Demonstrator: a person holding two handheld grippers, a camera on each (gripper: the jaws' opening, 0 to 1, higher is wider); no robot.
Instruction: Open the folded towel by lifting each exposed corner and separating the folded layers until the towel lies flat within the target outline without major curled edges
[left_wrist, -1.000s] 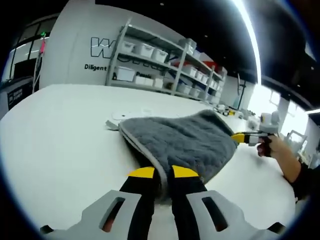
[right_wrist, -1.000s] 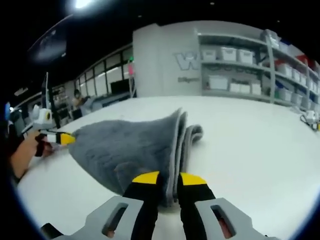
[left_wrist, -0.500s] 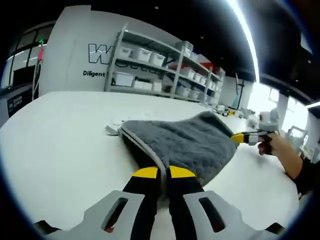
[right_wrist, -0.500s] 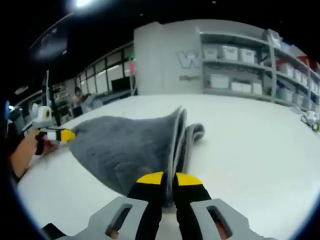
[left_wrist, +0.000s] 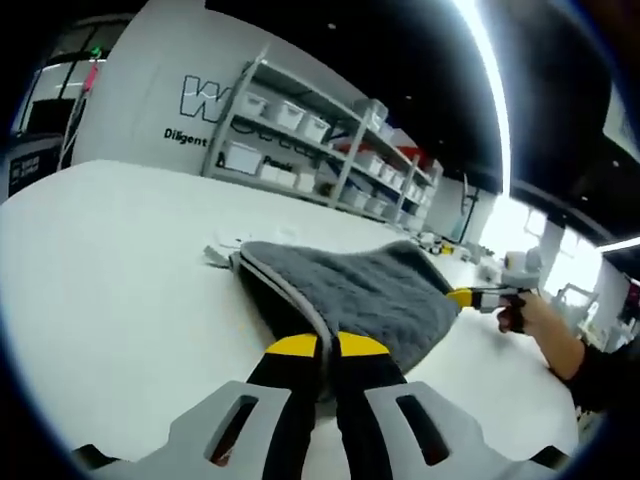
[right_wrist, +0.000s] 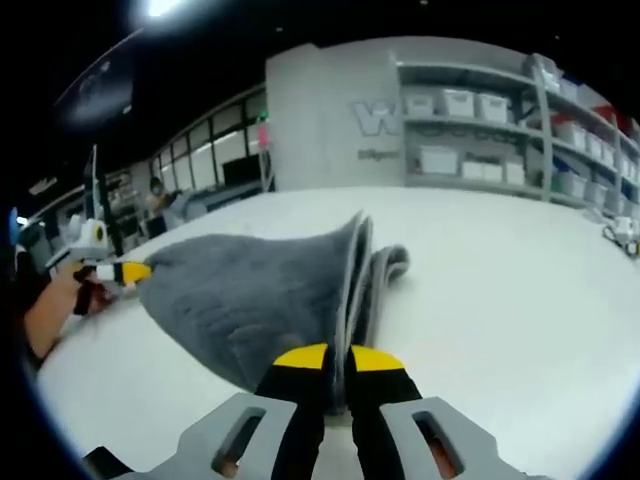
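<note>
A grey towel (left_wrist: 350, 290) with a pale bound edge is held up off the white table (left_wrist: 110, 260), stretched between both grippers. In the left gripper view my left gripper (left_wrist: 327, 347) is shut on the towel's near corner, and the right gripper (left_wrist: 462, 297) pinches the far corner at the right. In the right gripper view my right gripper (right_wrist: 338, 357) is shut on a towel (right_wrist: 255, 295) corner, with folded layers hanging beside it. The left gripper (right_wrist: 128, 271) holds the opposite corner at the left.
A small white tag or object (left_wrist: 215, 254) lies on the table behind the towel. Shelving with white bins (left_wrist: 300, 135) stands against the far wall. A person's hand and sleeve (left_wrist: 560, 340) show at the right. The white table (right_wrist: 500, 290) stretches wide around the towel.
Both grippers keep their hold on the towel corners. The left gripper view has tilted a little, and the towel looks slightly more stretched and lower between the grippers.
</note>
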